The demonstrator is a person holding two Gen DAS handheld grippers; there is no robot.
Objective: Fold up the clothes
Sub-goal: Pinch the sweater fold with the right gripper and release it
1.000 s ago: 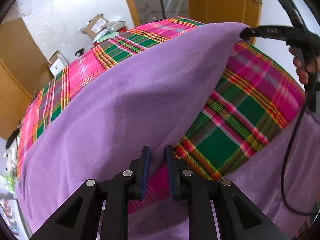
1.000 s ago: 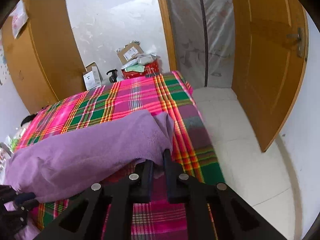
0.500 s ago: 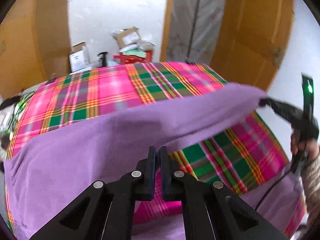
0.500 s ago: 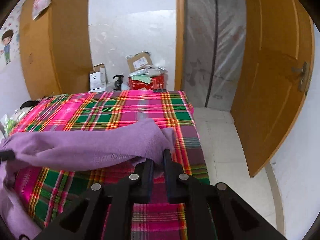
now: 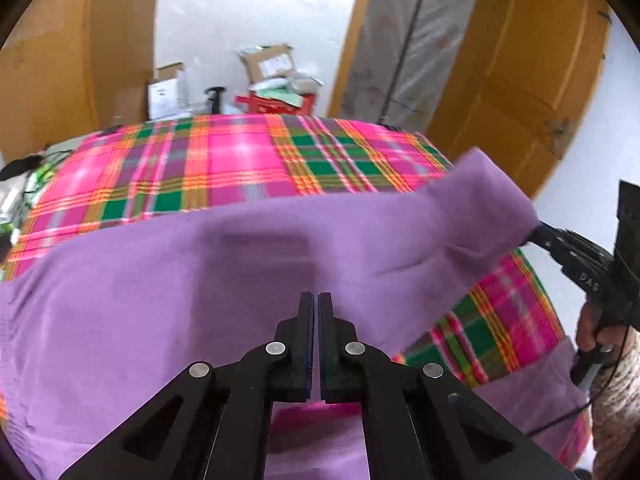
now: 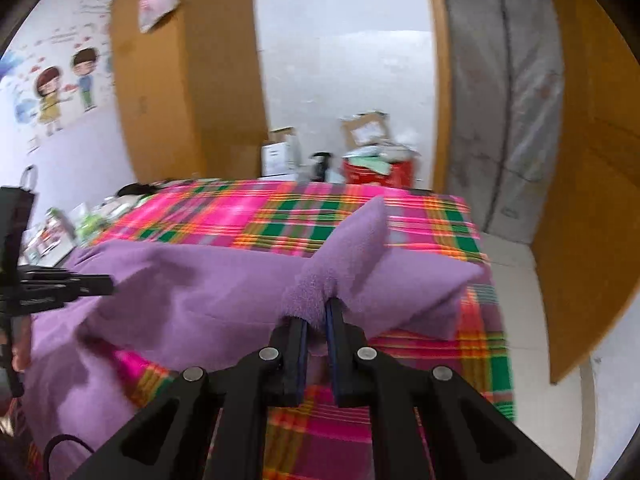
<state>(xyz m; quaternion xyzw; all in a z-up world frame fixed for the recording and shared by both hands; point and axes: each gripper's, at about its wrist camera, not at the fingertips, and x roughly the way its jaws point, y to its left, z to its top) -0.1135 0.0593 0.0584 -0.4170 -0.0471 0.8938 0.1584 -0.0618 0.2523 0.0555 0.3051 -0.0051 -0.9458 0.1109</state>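
Purple garment stretched above plaid bed, one edge pinched in closed left gripper, bunched corner clamped in right gripper, nearer bed's door-side edge.

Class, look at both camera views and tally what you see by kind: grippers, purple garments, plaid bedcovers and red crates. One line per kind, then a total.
Grippers: 2, the left gripper and the right gripper
Purple garment: 1
Plaid bedcover: 1
Red crate: 1
Total: 5
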